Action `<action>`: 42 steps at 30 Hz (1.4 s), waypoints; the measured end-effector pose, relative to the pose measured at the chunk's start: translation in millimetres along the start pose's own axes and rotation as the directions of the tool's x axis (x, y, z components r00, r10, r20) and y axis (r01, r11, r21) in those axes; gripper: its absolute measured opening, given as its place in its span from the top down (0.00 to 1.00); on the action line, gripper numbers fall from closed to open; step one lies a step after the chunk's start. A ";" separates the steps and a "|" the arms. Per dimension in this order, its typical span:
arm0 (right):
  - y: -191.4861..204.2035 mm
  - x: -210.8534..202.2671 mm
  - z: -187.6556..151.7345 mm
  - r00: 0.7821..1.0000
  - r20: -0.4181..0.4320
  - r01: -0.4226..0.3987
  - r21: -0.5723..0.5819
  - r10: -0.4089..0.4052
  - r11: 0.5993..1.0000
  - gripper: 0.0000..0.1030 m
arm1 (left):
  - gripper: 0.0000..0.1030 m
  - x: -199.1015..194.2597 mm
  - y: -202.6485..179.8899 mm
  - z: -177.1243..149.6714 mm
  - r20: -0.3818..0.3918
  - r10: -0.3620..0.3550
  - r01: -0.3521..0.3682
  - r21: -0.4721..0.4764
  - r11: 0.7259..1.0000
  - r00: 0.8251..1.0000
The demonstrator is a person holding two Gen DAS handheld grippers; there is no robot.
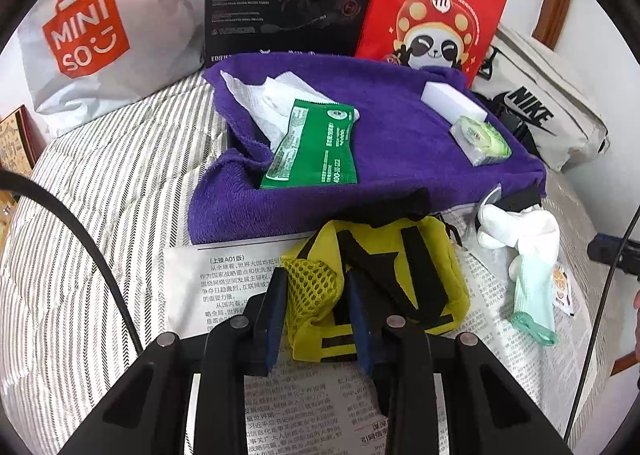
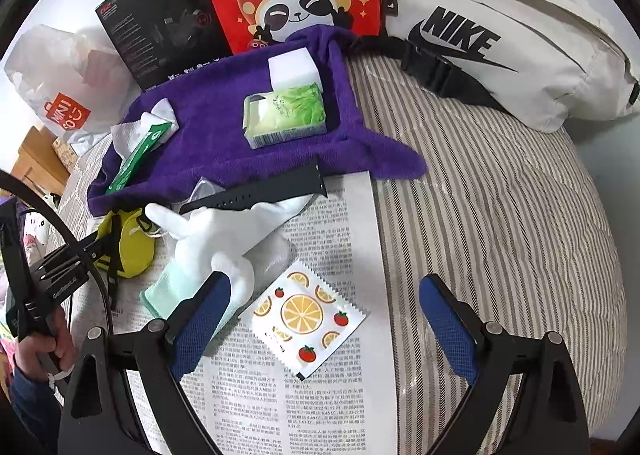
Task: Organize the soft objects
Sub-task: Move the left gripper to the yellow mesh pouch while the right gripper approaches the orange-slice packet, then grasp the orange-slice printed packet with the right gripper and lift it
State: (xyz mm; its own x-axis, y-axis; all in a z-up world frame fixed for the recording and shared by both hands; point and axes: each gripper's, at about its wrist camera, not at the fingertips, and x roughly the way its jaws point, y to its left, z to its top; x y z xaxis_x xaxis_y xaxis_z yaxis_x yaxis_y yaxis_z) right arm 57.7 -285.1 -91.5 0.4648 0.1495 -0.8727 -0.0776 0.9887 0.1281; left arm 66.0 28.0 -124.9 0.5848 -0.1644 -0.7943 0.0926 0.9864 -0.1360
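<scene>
Fingers of the left gripper (image 1: pixel 316 311) pinch the mesh corner of a yellow-and-black pouch (image 1: pixel 384 287), which lies on a newspaper (image 1: pixel 224 287) just in front of the purple towel (image 1: pixel 400 159). Right gripper (image 2: pixel 320 319) fingers stand wide apart with nothing held, straddling a fruit-print sachet (image 2: pixel 308 319) on the same newspaper. A white glove (image 2: pixel 216 239) and a black watch strap (image 2: pixel 260 191) lie beside the towel's near edge. On the towel rest a green packet (image 1: pixel 316 147), a tissue pack (image 2: pixel 284 119) and a white sponge block (image 2: pixel 294 67).

Bright, even light — sharp centre, fisheye-warped dark corners.
</scene>
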 end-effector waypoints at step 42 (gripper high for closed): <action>-1.9 31.3 -50.2 0.989 0.146 0.071 -0.226 -0.038 0.972 0.47 | 0.73 1.5 -9.3 -8.5 0.050 0.061 -0.064 0.048 0.997 0.997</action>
State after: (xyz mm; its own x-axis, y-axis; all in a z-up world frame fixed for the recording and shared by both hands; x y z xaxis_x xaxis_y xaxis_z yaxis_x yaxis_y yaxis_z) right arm 28.2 -282.6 -142.7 0.5912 0.1116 -0.7988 -0.2417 0.9694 -0.0434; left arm 59.1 18.5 -129.9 0.6293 -0.1030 -0.7703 0.0933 0.9940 -0.0567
